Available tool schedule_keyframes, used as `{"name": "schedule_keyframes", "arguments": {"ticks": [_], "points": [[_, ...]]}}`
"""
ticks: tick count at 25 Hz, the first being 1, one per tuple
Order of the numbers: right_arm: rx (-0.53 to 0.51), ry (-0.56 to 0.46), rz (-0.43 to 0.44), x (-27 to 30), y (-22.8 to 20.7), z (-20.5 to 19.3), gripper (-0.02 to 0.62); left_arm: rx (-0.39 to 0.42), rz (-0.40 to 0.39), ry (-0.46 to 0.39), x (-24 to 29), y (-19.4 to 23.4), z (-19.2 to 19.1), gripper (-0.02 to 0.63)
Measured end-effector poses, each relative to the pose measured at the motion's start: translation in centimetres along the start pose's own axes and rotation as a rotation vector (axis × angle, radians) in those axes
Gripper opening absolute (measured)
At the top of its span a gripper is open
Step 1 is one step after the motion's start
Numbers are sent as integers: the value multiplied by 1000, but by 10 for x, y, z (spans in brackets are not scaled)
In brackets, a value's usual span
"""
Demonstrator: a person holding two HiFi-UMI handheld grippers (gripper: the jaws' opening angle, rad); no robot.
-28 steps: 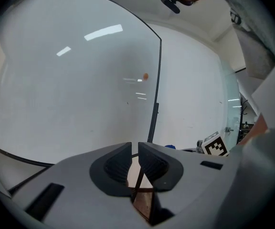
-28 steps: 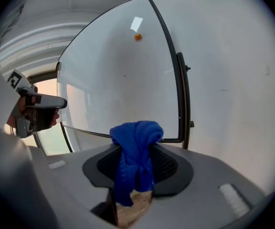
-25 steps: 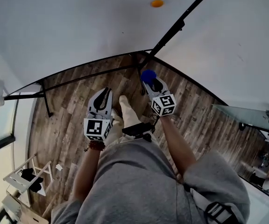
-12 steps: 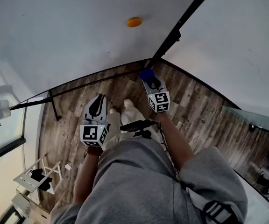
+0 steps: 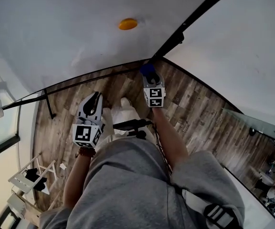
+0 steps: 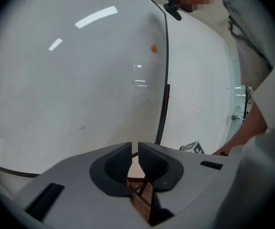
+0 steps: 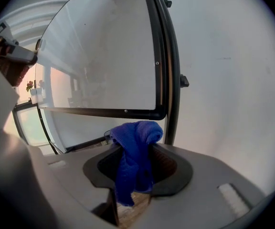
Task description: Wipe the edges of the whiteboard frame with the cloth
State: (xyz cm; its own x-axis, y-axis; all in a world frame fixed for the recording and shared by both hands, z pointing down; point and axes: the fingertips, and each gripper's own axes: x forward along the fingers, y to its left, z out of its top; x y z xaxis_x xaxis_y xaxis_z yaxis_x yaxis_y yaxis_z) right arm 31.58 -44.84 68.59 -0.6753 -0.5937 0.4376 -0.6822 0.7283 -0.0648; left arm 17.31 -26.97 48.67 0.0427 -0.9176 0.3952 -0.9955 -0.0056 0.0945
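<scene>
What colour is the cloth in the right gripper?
Blue; the cloth shows best in the right gripper view.

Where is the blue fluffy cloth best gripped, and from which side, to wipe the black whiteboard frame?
Grip the blue fluffy cloth at its middle, coming from its hanging tail, as the right gripper does now: its jaws are shut on the middle, so the bunched, rounded end stands out past the tips, likely free to press on the black whiteboard frame.
</scene>
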Motion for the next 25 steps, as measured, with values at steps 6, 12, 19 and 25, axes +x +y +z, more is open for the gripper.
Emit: {"name": "schedule_keyframes", "arguments": {"ticks": [6,12,19,25], "points": [[10,3,-62,16,-5,-1,160,-8,33,10,-11,18,-4,48],[63,0,-89,25,-17,3,160,-30,40,4,-15,22,-6,48],[102,34,-87,27,-22,9,159,-52,26,-7,-7,10,-6,48],[171,15,-88,34,-19,15,154,-52,31,-10,-5,15,-3,48]]}}
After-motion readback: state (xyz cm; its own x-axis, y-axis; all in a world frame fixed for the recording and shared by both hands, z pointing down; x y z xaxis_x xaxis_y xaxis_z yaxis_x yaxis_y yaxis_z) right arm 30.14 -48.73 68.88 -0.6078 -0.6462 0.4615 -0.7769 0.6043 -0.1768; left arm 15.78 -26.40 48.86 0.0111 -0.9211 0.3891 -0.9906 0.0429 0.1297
